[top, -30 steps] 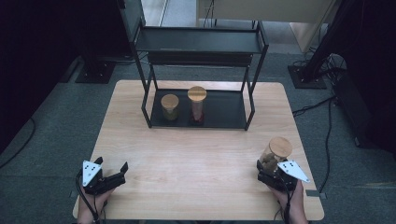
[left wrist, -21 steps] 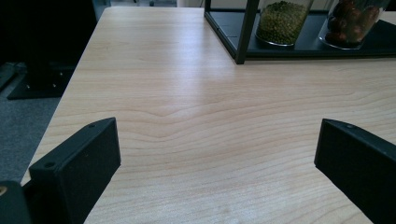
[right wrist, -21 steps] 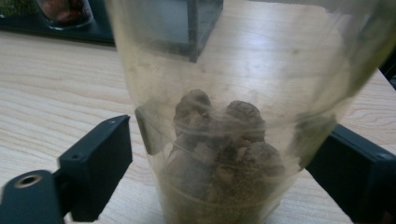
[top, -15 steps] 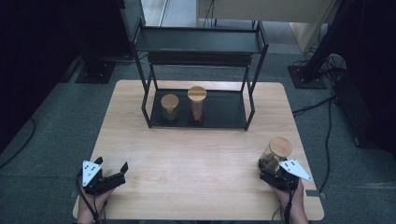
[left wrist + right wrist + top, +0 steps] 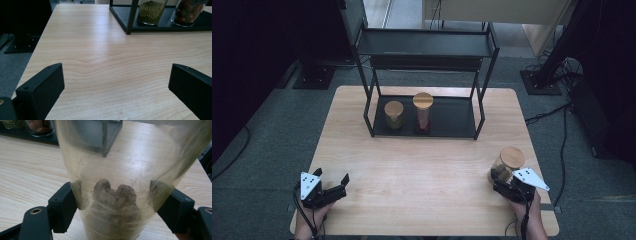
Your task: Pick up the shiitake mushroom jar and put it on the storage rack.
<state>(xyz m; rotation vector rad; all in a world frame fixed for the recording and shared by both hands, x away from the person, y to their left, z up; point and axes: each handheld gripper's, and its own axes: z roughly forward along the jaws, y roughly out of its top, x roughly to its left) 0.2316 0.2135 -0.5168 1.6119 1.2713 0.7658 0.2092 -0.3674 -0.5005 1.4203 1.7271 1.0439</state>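
Right gripper view puts the clear jar [image 5: 115,182] directly in front of you: your right hand-held gripper [image 5: 120,207] has just been closing, and its two black jaws now press on the jar's lower sides, one on each flank. Brown lumps sit in the bottom of the jar, and it stands on the tabletop [image 5: 27,170].

From the high view, that jar [image 5: 507,165], topped with a wooden lid, stands near the front right corner of the tabletop [image 5: 422,165], well apart from the black rack [image 5: 427,90] and to its front right. Your right hand-held gripper [image 5: 504,184] is on the side of the jar away from the rack.

Your left hand-held gripper [image 5: 332,181] rests near the front left corner, well in front of the rack and to its left, with its jaws spread wide and nothing between them. The left gripper view shows bare wood between the jaws.

Farther off, on the rack's bottom shelf, a short jar of green beans [image 5: 394,115] stands just left of a taller jar with red contents [image 5: 422,112], both lidded in wood.
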